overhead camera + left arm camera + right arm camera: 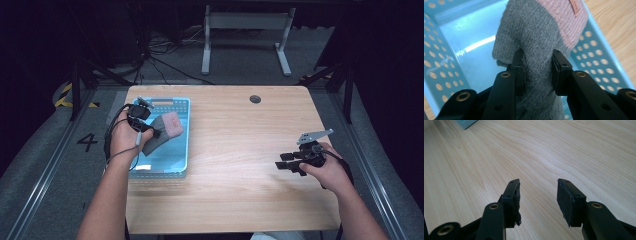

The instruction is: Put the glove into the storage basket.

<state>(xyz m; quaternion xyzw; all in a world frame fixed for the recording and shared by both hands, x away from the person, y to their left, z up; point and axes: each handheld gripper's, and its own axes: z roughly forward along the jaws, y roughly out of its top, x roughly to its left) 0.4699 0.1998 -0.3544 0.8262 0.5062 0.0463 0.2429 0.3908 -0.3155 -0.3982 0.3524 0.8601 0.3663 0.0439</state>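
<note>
- Left gripper [537,71] is pinching the grey and pink sock [541,37], holding it up over the blue basket [599,62]
- Right gripper [537,200] is resting low over the wooden table [574,150], well apart from the basket, with its jaws spread wide and holding nothing

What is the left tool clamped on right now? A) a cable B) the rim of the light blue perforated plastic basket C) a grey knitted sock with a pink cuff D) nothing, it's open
C: in the left gripper view the left tool has both jaws pressed into the grey knitted sock with a pink cuff, held over the light blue perforated plastic basket.
</note>
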